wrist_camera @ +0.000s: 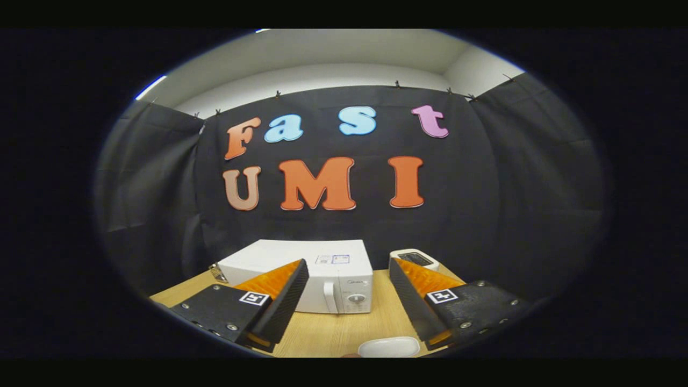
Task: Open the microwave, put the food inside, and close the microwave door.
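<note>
A white microwave [322,274] stands on the wooden table [344,328] beyond the fingers, its door shut, with a vertical handle [331,297] and a round knob [355,299] on its right side. A white dish [389,347] lies on the table close under the gripper, just ahead of the right finger's base; what it holds is hidden. My gripper [348,269] hovers above the table, open, nothing between its fingers. The left finger [279,293] overlaps the microwave's front in view.
A small white device with a dark top [414,259] sits on the table right of the microwave, behind the right finger. A small metallic object [217,273] lies at the microwave's left rear corner. Black cloth walls close the booth behind and on both sides.
</note>
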A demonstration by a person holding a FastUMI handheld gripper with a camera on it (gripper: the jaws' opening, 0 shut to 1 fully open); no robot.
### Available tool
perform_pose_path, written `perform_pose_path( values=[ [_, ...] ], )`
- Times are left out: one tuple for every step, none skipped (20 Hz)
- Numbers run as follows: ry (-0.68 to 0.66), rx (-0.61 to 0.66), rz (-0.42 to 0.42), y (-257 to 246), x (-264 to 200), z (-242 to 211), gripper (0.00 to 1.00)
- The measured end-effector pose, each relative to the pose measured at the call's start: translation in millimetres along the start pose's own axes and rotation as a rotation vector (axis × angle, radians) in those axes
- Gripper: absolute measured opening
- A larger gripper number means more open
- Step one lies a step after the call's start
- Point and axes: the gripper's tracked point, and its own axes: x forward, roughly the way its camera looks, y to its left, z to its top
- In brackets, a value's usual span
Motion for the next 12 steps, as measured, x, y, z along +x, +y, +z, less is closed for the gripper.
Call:
perform_pose_path(
  values=[
    [-0.020, -0.010, 0.002, 0.2, -1.4, 9.7, 0.92],
    [-0.033, -0.021, -0.007, -1.1, -1.0, 16.3, 0.92],
    [-0.045, -0.027, -0.011, -1.8, -0.9, 21.2, 0.93],
    [-0.052, -0.030, -0.015, -1.6, -1.3, 23.9, 0.93],
    [-0.061, -0.027, -0.011, -0.2, -1.0, 25.1, 0.93],
    [-0.066, -0.024, -0.012, 0.5, -0.7, 26.3, 0.93],
    [-0.066, -0.020, -0.014, 0.3, -0.3, 24.9, 0.93],
    [-0.063, -0.017, -0.017, 1.0, -0.8, 23.4, 0.93],
    [-0.061, -0.014, -0.019, 1.4, -0.8, 22.3, 0.93],
    [-0.056, -0.013, -0.019, 1.8, -1.7, 21.5, 0.93],
    [-0.055, -0.016, -0.021, 1.3, -2.0, 20.6, 0.93],
    [-0.057, -0.023, -0.024, 1.5, -2.1, 22.3, 0.93]
  ],
)
